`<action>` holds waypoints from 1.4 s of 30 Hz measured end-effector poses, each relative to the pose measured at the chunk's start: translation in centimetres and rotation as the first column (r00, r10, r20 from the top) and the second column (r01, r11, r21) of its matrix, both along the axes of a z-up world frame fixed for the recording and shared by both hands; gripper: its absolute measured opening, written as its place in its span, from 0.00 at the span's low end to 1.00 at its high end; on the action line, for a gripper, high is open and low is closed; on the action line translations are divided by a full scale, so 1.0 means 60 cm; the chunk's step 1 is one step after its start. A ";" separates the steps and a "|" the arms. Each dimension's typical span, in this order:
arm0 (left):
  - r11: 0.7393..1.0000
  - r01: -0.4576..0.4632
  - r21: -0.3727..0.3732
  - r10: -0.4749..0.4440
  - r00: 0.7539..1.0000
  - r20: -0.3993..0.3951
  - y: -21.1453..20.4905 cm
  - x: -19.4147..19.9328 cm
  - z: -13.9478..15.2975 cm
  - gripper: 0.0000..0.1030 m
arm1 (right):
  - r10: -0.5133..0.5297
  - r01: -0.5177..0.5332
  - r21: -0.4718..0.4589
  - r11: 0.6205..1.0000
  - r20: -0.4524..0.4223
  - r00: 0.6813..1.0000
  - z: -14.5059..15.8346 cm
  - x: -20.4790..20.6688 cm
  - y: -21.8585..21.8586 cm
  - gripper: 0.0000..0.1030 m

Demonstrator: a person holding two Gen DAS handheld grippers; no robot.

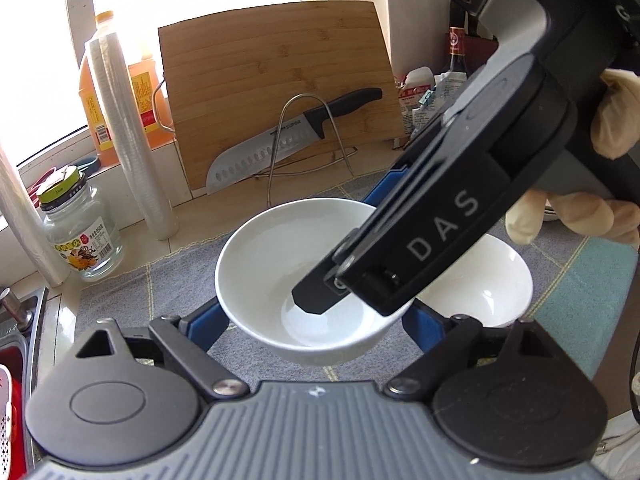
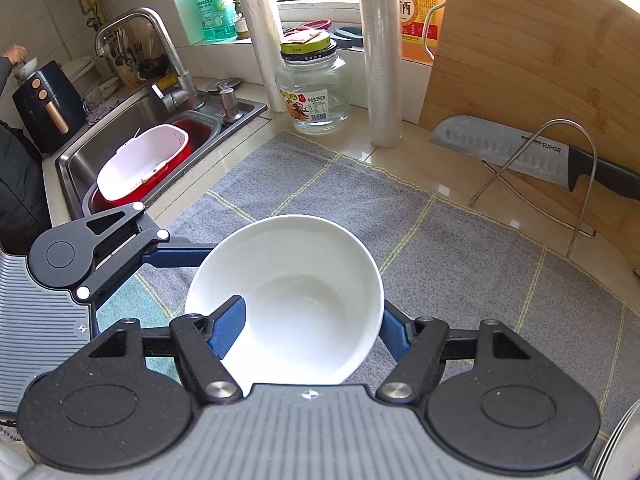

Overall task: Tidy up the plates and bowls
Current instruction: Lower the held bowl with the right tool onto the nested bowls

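The right claw (image 2: 310, 332) pinches the rim of a round white china bowl (image 2: 288, 300) above the grey checked cloth (image 2: 460, 248), the left claw (image 1: 316, 320) hugs its sides, and another white bowl (image 1: 492, 280) waits unstacked.

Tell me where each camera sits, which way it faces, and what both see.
Left wrist: on the left gripper, facing the cutting board; shows its own fingers, the right gripper, a gloved hand.
Right wrist: on the right gripper, facing the sink; shows its blue fingers, the left gripper.
Shared: white bowl, knife.
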State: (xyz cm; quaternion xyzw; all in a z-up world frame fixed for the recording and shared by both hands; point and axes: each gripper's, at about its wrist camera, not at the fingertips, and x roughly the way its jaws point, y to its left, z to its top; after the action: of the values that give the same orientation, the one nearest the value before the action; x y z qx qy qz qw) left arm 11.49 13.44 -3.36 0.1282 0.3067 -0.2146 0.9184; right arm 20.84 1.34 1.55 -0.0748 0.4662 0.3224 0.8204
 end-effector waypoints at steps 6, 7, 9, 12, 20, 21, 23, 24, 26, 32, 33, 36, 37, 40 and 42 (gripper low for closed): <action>0.999 0.052 -0.004 -0.052 0.999 0.014 -0.037 -0.010 0.008 0.90 | -0.049 0.049 -0.011 0.999 0.020 0.999 0.013 -0.022 -0.038 0.74; 0.998 0.061 -0.006 -0.060 0.998 0.016 -0.043 -0.012 0.008 0.90 | -0.057 0.057 -0.013 0.998 0.022 0.998 0.014 -0.024 -0.045 0.74; 0.997 0.080 -0.012 -0.080 0.997 0.021 -0.055 -0.015 0.010 0.90 | -0.078 0.078 -0.014 0.997 0.028 0.997 0.017 -0.032 -0.060 0.74; 0.994 0.108 -0.022 -0.108 0.994 0.022 -0.073 -0.020 0.011 0.90 | -0.107 0.108 -0.023 0.994 0.033 0.994 0.020 -0.044 -0.081 0.74; 0.983 0.181 -0.040 -0.181 0.983 0.016 -0.116 -0.027 0.008 0.90 | -0.181 0.182 -0.042 0.982 0.035 0.983 0.017 -0.071 -0.131 0.76; 0.982 0.187 -0.040 -0.187 0.982 0.015 -0.120 -0.028 0.007 0.90 | -0.187 0.188 -0.043 0.981 0.035 0.982 0.016 -0.073 -0.135 0.76; 0.980 0.197 -0.038 -0.197 0.980 0.006 -0.126 -0.027 0.004 0.90 | -0.199 0.200 -0.043 0.979 0.029 0.980 0.012 -0.077 -0.144 0.76; 0.979 0.200 -0.039 -0.200 0.980 0.003 -0.129 -0.028 0.002 0.90 | -0.204 0.205 -0.042 0.978 0.027 0.979 0.011 -0.078 -0.147 0.76; 0.978 0.205 -0.036 -0.206 0.979 -0.005 -0.136 -0.028 -0.003 0.90 | -0.210 0.211 -0.039 0.977 0.023 0.977 0.006 -0.080 -0.153 0.76; 0.978 0.205 -0.048 -0.207 0.977 -0.043 -0.143 -0.022 -0.015 0.90 | -0.232 0.231 -0.032 0.972 -0.007 0.973 -0.017 -0.076 -0.164 0.76; 0.977 0.206 -0.045 -0.208 0.977 -0.049 -0.145 -0.020 -0.018 0.90 | -0.231 0.231 -0.033 0.972 -0.012 0.973 -0.021 -0.076 -0.164 0.76; 0.977 0.209 -0.041 -0.211 0.976 -0.053 -0.147 -0.017 -0.021 0.90 | -0.230 0.229 -0.034 0.973 -0.020 0.973 -0.029 -0.074 -0.165 0.76; 0.977 0.209 -0.038 -0.210 0.976 -0.055 -0.148 -0.016 -0.022 0.90 | -0.229 0.228 -0.033 0.973 -0.020 0.973 -0.030 -0.073 -0.166 0.76; 0.977 0.209 -0.032 -0.210 0.976 -0.057 -0.151 -0.014 -0.024 0.90 | -0.234 0.233 -0.033 0.972 -0.028 0.972 -0.034 -0.070 -0.168 0.76; 0.978 0.209 -0.031 -0.210 0.976 -0.058 -0.152 -0.013 -0.025 0.90 | -0.230 0.229 -0.037 0.973 -0.024 0.973 -0.036 -0.070 -0.167 0.77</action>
State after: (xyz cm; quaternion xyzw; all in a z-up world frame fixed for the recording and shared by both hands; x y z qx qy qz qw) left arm 10.70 4.32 -4.86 0.1418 0.3168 -0.3177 0.8824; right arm 16.66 -8.66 -0.61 -0.0297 0.4886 0.2185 0.8442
